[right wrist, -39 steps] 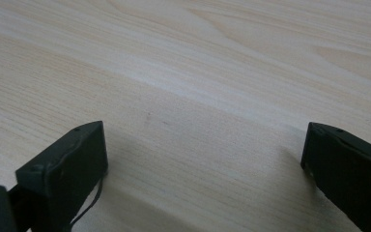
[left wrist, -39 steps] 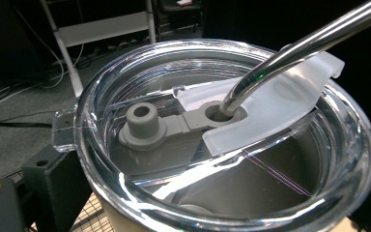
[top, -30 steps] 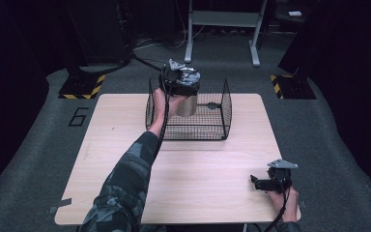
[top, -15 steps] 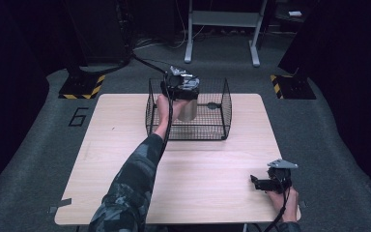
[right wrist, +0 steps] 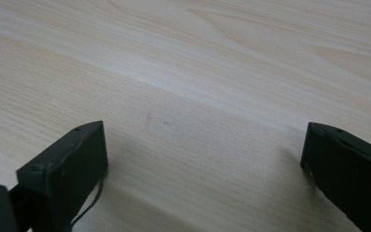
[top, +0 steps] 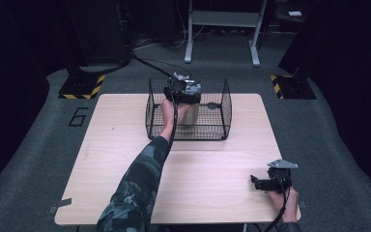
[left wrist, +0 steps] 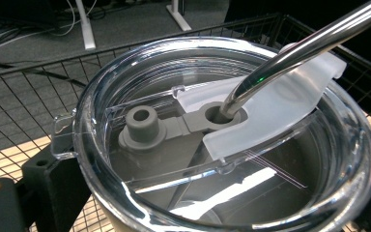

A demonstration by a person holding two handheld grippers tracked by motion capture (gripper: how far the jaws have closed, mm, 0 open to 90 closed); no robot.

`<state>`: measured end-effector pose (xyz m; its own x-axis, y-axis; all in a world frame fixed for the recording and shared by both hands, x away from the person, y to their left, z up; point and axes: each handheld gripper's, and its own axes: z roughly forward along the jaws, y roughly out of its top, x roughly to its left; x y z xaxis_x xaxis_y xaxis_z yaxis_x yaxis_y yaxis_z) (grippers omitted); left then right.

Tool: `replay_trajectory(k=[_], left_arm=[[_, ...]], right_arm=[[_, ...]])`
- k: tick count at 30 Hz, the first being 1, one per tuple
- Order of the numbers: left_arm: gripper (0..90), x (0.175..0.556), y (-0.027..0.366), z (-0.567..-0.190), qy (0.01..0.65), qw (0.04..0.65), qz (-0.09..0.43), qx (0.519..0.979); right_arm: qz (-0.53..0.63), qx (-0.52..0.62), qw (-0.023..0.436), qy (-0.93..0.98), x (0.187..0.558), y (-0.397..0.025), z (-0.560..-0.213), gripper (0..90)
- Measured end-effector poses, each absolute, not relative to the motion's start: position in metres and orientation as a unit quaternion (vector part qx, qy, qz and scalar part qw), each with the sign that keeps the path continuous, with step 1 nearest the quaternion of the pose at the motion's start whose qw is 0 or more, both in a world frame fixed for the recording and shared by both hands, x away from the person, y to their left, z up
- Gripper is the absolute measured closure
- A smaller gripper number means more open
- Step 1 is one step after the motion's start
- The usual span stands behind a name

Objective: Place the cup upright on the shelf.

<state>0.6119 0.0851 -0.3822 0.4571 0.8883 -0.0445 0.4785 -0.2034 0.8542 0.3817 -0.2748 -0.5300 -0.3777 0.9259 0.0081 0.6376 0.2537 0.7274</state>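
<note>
High view: your left gripper [top: 182, 90] holds the tumbler [top: 187, 114] upright inside the wire basket [top: 222, 126].
Fingers clamp its sides; right gripper [top: 269, 182] rests wide open, far off on the table [top: 212, 169].

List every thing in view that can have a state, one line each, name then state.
tumbler: upright inside the wire basket, held by the left gripper.
clear lid: seated on the tumbler.
metal straw: pushed through the lid's hole, leaning.
wire basket: upright on the table, open-topped.
left gripper: shut on the tumbler.
right gripper: open, holding nothing, low over the table.
</note>
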Motion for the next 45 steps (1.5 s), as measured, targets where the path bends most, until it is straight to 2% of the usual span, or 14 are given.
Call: replay_trajectory(k=[13, 22, 28, 45], left_arm=[[3.7, 0.62, 0.082, -0.397, 0.485, 0.417, 0.239, 0.73], [3.7, 0.62, 0.074, -0.407, 0.483, 0.412, 0.242, 0.733], [3.8, 0.614, 0.074, -0.413, 0.461, 0.415, 0.255, 0.742], [3.7, 0.612, 0.078, -0.41, 0.458, 0.411, 0.248, 0.749]], right_arm=[[0.331, 0.513, 0.217, 0.761, 0.382, -0.275, -0.53, 2.4], [0.331, 0.512, 0.218, 0.762, 0.382, -0.275, -0.53, 2.5], [0.328, 0.512, 0.218, 0.763, 0.382, -0.275, -0.53, 2.5], [0.329, 0.512, 0.218, 0.763, 0.382, -0.275, -0.53, 2.5]])
